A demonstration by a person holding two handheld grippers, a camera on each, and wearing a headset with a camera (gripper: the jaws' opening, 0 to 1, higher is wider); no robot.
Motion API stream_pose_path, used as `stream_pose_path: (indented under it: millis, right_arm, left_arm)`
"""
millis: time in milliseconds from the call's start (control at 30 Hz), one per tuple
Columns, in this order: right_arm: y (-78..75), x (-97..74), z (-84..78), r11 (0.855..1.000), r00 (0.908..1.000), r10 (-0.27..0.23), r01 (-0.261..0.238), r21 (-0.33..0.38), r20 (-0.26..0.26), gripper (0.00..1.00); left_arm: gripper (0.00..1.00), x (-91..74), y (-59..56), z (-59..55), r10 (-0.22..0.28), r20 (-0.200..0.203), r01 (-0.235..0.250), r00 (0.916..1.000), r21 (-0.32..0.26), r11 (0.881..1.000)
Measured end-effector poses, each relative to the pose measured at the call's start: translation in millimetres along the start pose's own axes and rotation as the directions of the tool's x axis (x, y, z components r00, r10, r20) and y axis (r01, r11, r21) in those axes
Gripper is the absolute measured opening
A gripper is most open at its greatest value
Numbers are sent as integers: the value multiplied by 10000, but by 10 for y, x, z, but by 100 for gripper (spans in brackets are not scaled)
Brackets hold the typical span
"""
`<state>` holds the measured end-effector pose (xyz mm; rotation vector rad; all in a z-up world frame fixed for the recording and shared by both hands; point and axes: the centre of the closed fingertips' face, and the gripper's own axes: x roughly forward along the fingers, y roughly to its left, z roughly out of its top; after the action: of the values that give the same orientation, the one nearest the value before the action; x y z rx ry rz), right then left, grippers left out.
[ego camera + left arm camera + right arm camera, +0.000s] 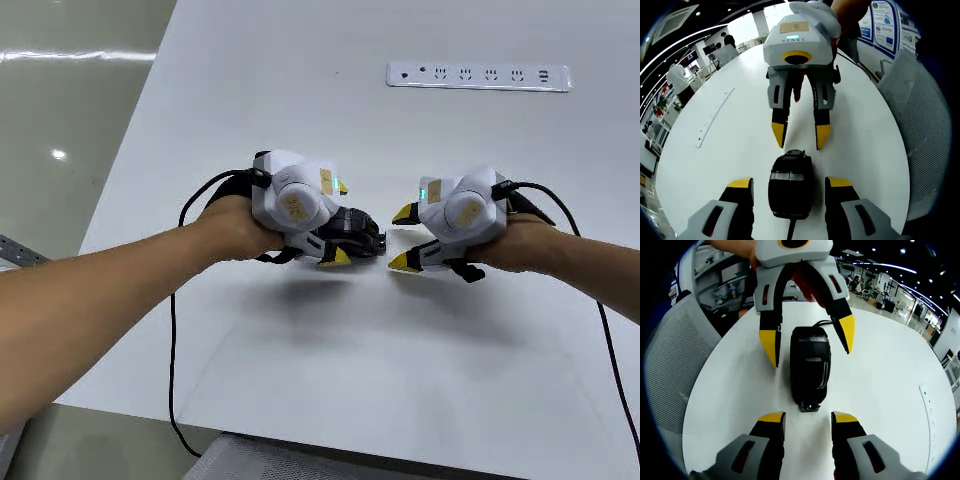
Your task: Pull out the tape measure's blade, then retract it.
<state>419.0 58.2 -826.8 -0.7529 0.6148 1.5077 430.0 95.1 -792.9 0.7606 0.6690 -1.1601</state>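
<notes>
Tape measure seen mid frame on white table, blade not yet pulled. Left gripper jaws spread wide around case, not squeezed. Right gripper jaws apart, nothing held. Step judged: first grab. Next: case to be clamped, blade tip pinched.

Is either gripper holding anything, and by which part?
Nothing is held. The tape measure lies untouched between the open left gripper's jaws; right gripper also open.
</notes>
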Motion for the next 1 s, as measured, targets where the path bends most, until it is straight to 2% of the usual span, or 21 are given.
stream_pose_path:
  millis: [333, 567, 733, 1000]
  right_arm:
    - [19, 89, 63, 9987, 9996, 216, -225, -449, -194, 23]
    - [19, 130, 52, 9986, 9991, 350, -359, -376, -241, 19]
    - [6, 133, 31, 9989, 9990, 355, -363, -298, -280, 16]
    - [4, 125, 31, 9993, 9988, 372, -375, -96, -311, 14]
  left_arm:
    - [46, 68, -36, -39, -253, -242, 260, 9994, 289, 9992]
    - [41, 107, -48, -46, -439, -346, 449, 9984, 276, 9986]
    - [36, 108, -63, -18, -542, -389, 562, 9978, 519, 9971]
    - [35, 102, -65, -9, -712, -410, 738, 9966, 663, 9951]
